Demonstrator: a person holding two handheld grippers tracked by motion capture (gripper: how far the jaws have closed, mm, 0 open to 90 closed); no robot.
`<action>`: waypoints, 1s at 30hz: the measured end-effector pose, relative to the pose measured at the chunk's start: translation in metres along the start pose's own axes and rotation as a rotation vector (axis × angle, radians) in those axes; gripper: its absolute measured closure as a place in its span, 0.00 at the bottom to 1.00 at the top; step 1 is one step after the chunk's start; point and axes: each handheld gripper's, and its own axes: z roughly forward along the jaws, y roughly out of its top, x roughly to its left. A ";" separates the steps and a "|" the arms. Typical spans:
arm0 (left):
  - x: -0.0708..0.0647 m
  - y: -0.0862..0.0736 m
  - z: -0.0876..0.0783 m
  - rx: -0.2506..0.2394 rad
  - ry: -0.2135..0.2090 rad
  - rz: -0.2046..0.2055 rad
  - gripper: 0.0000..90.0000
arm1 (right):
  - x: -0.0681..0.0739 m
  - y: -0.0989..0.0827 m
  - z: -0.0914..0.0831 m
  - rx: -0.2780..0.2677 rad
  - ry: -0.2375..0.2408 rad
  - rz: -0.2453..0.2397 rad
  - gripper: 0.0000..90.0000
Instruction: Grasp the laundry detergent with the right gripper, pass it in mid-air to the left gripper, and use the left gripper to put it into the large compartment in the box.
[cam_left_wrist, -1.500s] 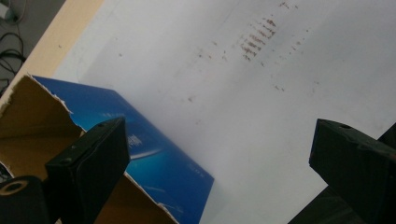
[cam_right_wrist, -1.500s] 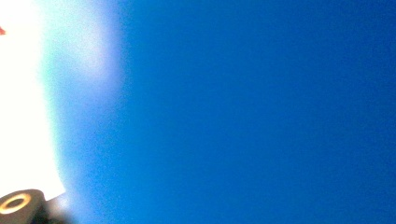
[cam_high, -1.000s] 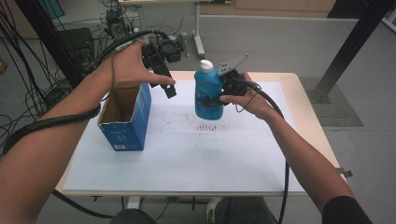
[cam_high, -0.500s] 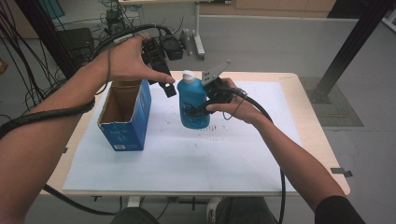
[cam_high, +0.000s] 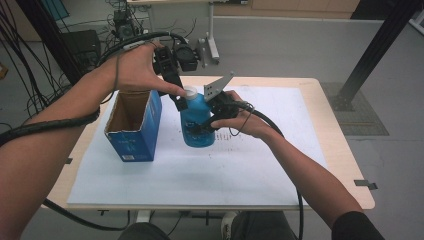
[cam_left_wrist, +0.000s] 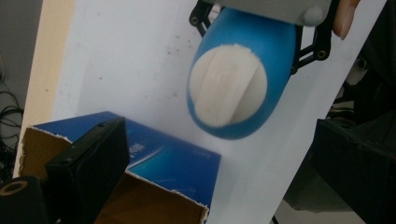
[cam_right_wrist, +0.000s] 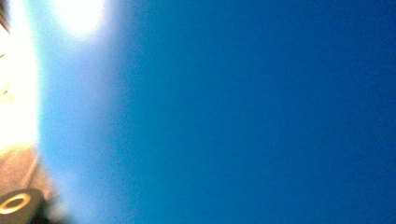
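A blue bottle (cam_high: 197, 111) with a white cap (cam_high: 190, 92) is held upright just above the white sheet, with my right gripper (cam_high: 204, 125) shut on its body from the right. Its blue wall (cam_right_wrist: 233, 116) is pressed close to the lens in the right gripper view. My left gripper (cam_high: 179, 100) hovers at the cap's left side, pointing down, jaws wide apart with nothing between them. From the left gripper view I look down on the cap (cam_left_wrist: 229, 86), with one black finger (cam_left_wrist: 88, 168) over the box.
An open-topped blue cardboard box (cam_high: 134, 127) stands left of the bottle, its torn rim (cam_left_wrist: 177, 196) close under my left gripper. The white sheet (cam_high: 225, 170) covers the wooden table (cam_high: 345, 165). Cables and equipment lie on the floor behind.
My right gripper has carried the bottle leftward, close to the box and under my left gripper. The left hand has barely moved.
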 end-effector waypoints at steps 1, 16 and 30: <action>-0.001 0.001 0.000 0.002 -0.003 0.005 0.06 | 0.001 0.001 0.001 -0.003 0.005 -0.002 0.48; -0.010 0.011 0.010 0.045 -0.057 0.052 0.06 | 0.014 0.009 0.010 -0.021 0.041 -0.052 0.48; -0.013 0.018 0.016 0.054 -0.077 0.078 0.06 | 0.020 0.013 0.003 -0.044 0.046 -0.067 0.48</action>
